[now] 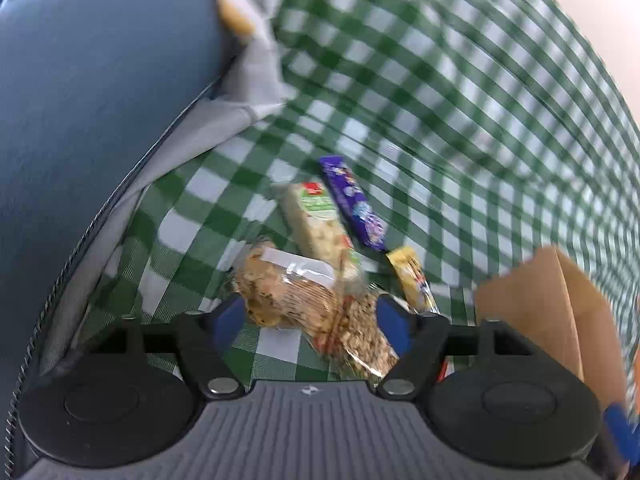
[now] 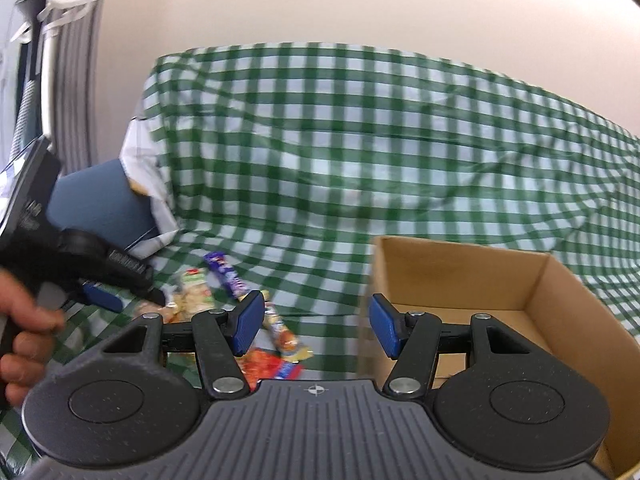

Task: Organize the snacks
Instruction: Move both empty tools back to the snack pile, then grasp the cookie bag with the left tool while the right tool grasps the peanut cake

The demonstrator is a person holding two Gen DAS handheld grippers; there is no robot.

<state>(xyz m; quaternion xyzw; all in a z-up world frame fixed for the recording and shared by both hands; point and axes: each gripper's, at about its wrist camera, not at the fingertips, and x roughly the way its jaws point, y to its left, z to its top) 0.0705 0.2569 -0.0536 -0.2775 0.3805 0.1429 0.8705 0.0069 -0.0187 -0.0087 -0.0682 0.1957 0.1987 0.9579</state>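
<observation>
The far reach of the green-and-white checked cloth (image 1: 460,80) is smeared by motion blur in the left wrist view. The brown cardboard box (image 2: 560,292) runs off the right edge in both views. Print on the purple bar wrapper (image 1: 352,204) and the yellow bar wrapper (image 1: 414,280) is unreadable. An orange-red packet (image 2: 276,366) lies partly hidden behind the right tool body. The blue cushion (image 1: 80,120) is cut by the left edge.
</observation>
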